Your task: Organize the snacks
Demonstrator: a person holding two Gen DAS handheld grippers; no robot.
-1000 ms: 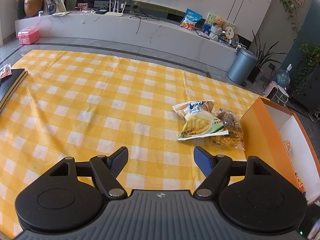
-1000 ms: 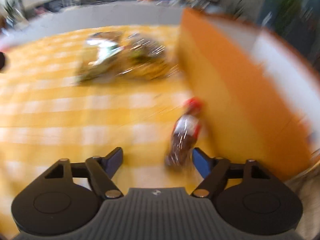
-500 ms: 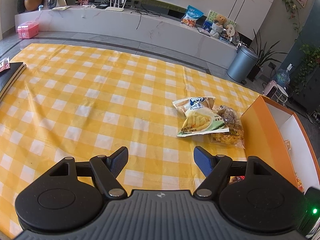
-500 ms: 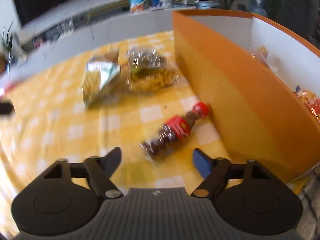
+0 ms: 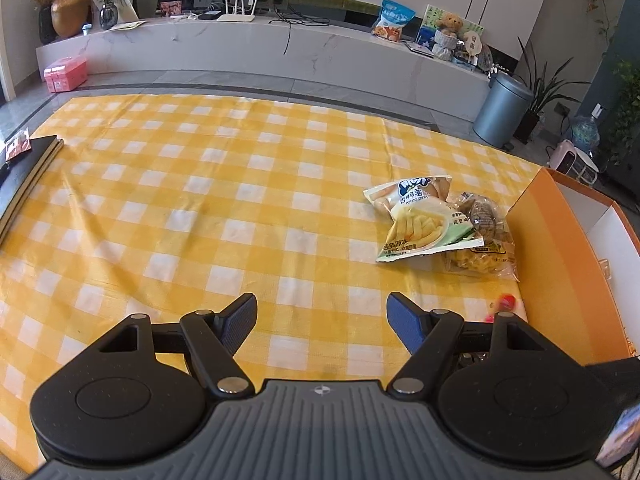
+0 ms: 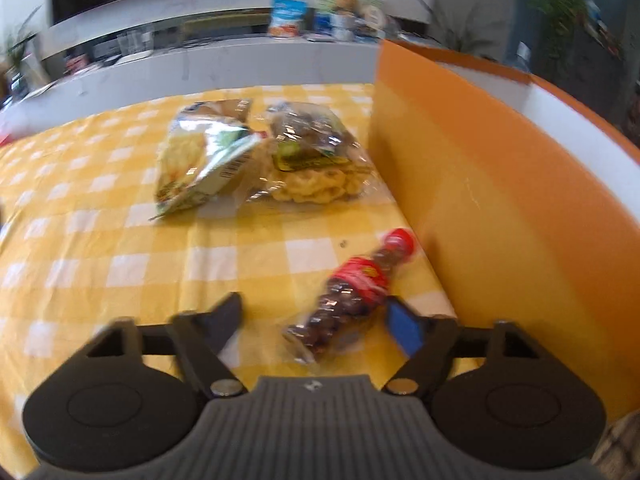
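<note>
A small cola bottle point(image 6: 348, 296) with a red cap and red label lies on the yellow checked cloth point(image 6: 100, 240), beside the orange box point(image 6: 480, 200). My right gripper point(image 6: 316, 320) has its jaws closing around the bottle's lower half; the left pad stands clear of it, the blue right pad is close to it. In the left wrist view only the bottle's red cap point(image 5: 507, 301) shows. My left gripper point(image 5: 321, 320) hovers open over bare cloth. A potato-stick bag point(image 5: 420, 224) point(image 6: 200, 160) overlaps a clear bag of snacks point(image 5: 480, 236) point(image 6: 316, 160) farther ahead.
The orange box point(image 5: 560, 280) has white inner walls and a few snacks inside. A black book point(image 5: 24, 176) lies at the cloth's left edge. Beyond the cloth are a marble bench point(image 5: 280, 52), a pink case point(image 5: 66, 74) and a grey bin point(image 5: 502, 114).
My right gripper has moved forward so the bottle, which lay ahead of the fingers, now lies between them. The left gripper has stayed put and open.
</note>
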